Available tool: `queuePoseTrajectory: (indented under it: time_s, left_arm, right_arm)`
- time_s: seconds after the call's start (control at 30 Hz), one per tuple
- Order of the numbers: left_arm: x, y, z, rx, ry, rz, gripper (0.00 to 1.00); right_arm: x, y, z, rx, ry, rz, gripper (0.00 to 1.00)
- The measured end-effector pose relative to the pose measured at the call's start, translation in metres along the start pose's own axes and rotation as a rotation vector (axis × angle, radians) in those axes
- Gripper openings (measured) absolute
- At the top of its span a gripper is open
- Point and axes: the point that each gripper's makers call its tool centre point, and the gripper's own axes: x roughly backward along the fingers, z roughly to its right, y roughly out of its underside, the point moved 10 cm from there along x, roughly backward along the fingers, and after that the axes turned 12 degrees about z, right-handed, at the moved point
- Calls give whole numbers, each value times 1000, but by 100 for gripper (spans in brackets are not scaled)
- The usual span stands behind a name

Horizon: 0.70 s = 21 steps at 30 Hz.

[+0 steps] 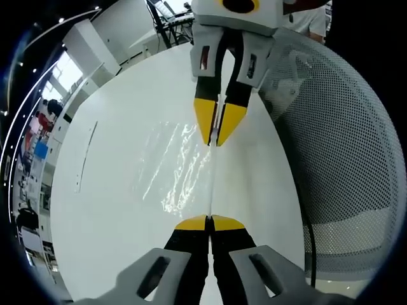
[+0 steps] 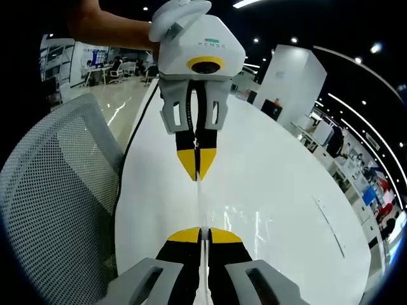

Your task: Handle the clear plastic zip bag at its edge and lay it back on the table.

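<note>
Bright ceiling lights, glare on zip bag [image 1: 175,168], fisheye-bent edges, sharp

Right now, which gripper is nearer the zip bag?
Neither: it's a tie. The left gripper and the right gripper are both shut on the same edge of the zip bag, at opposite ends, facing each other.

Zip bag [image 2: 201,206] edge between both grippers.

White table [image 1: 114,210], zip bag [image 1: 172,168] above
</note>
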Motion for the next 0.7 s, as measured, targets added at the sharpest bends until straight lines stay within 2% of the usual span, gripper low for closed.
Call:
queuePoseTrajectory:
  time_s: [0.3, 0.7]
  left_arm:
    - [1, 5, -3, 9, -8, 1, 0]
    - [2, 3, -4, 17, -24, 4, 0]
  right_arm:
    - [2, 0, 1, -2, 5, -1, 0]
    - [3, 0, 3, -5, 15, 0, 0]
